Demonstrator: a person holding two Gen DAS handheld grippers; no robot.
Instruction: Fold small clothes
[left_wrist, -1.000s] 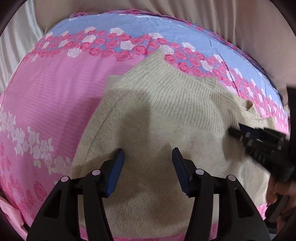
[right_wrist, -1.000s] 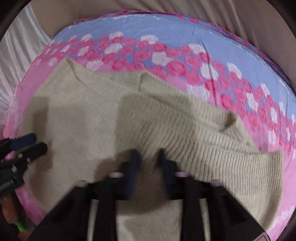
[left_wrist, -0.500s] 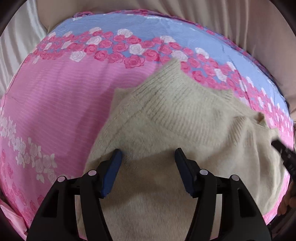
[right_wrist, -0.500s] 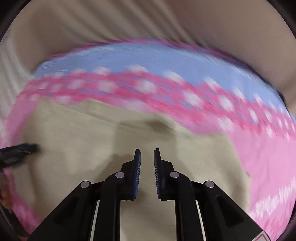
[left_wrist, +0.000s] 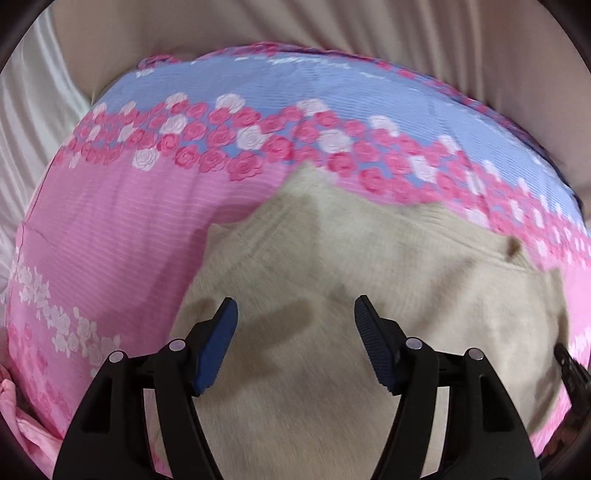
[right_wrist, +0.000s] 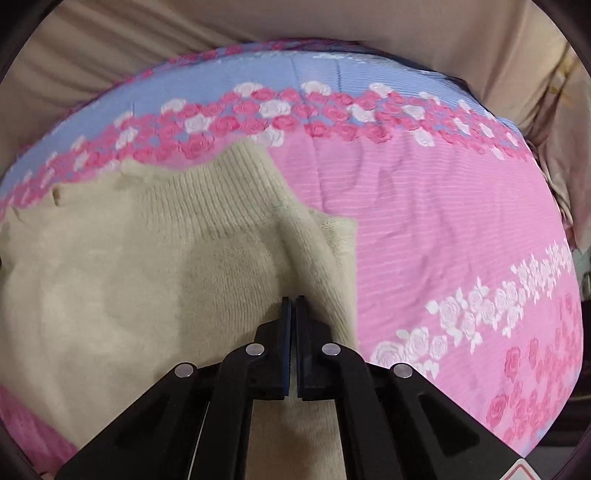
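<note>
A small beige knitted sweater (left_wrist: 369, 280) lies on a pink and blue floral bedsheet (left_wrist: 110, 236). My left gripper (left_wrist: 295, 314) hovers over the sweater's near part with its jaws wide open and nothing between them. In the right wrist view the sweater (right_wrist: 155, 258) fills the left half. My right gripper (right_wrist: 292, 306) has its jaws closed together over the sweater's right edge, where the knit rises in a ridge up to the fingertips. Whether fabric is pinched between them I cannot tell. A tip of the right gripper shows at the left wrist view's right edge (left_wrist: 570, 365).
The bedsheet (right_wrist: 443, 229) spreads to the right of the sweater, pink with rose bands and a blue strip at the far side. Beige curtain fabric (left_wrist: 332, 29) hangs behind the bed. A pink cloth (left_wrist: 22, 424) lies at the near left corner.
My right gripper has closed from partly open and moved right to the sweater's right edge. My left gripper stays open and has drawn back a little; the right gripper has left most of its view.
</note>
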